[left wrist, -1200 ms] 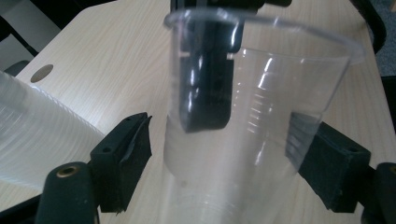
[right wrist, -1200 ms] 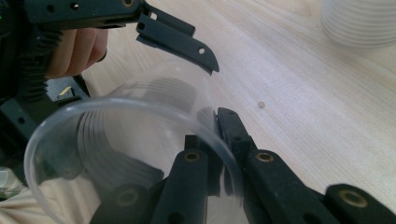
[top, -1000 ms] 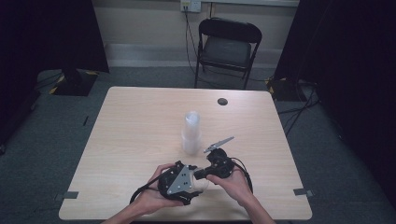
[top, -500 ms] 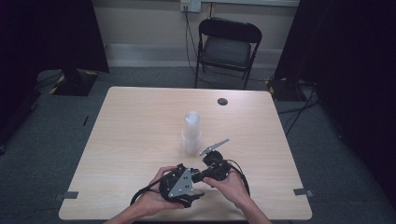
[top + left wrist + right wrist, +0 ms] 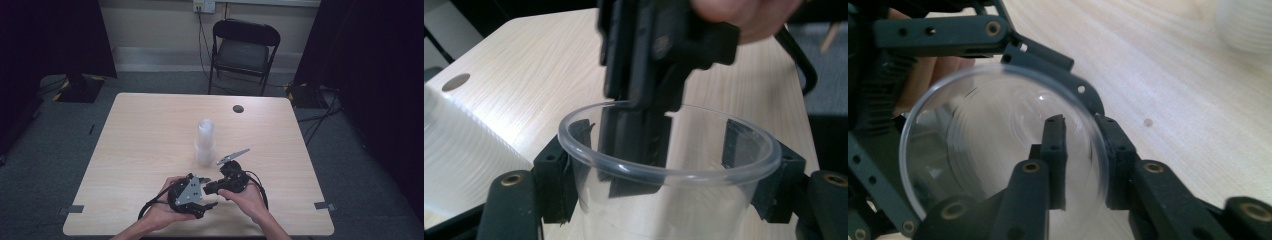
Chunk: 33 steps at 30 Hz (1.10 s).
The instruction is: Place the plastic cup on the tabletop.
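My left claw [image 5: 664, 165] gripped a clear cup [image 5: 669, 165] steady by its sides, so my right claw [image 5: 1083, 150], jaws just easing apart astride the rim, could free it.

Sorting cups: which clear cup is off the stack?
The clear cup between the left gripper's jaws, near the table's front edge; the others stand stacked mid-table.

Count at this moment. Clear plastic cups held singly: one [image 5: 669, 165], its wall between the left gripper's [image 5: 206, 191] two black jaws, one jaw of the right gripper [image 5: 210, 188] reaching inside its rim. Stacks of clear plastic cups [image 5: 205, 142]: one, beyond both jaw pairs. Handheld black two-jaw grippers: two. Light wooden tables [image 5: 150, 130]: one. Black folding chairs [image 5: 243, 50]: one.
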Each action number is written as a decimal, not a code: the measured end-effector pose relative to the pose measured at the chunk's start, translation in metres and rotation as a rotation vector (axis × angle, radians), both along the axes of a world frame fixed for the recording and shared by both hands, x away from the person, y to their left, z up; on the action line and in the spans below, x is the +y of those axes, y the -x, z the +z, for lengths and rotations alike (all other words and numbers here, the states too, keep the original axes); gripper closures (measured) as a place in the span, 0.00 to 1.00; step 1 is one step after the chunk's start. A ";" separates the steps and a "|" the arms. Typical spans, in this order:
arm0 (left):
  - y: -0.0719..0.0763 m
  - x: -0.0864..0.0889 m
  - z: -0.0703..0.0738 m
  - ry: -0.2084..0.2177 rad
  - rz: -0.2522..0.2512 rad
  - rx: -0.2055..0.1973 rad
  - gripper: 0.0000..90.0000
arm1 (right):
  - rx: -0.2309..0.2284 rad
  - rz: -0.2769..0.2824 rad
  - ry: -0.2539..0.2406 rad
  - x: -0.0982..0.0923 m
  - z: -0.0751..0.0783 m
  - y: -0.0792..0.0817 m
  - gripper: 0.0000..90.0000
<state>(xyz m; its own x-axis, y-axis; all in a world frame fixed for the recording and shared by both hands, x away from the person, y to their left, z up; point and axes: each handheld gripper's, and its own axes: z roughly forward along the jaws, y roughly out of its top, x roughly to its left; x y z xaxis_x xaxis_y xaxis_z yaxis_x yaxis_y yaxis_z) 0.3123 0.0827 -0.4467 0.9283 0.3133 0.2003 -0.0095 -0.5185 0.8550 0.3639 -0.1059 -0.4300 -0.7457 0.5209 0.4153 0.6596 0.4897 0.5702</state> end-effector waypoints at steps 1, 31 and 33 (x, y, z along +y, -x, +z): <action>0.000 0.000 0.000 0.000 0.000 0.000 0.31 | 0.000 0.000 0.000 0.000 0.000 0.000 0.83; -0.016 0.019 0.001 0.201 0.080 0.115 0.31 | -0.177 -0.093 -0.200 -0.025 0.022 0.001 0.84; -0.016 0.019 0.003 0.217 0.092 0.108 0.31 | -0.187 -0.112 -0.203 -0.027 0.023 0.002 0.83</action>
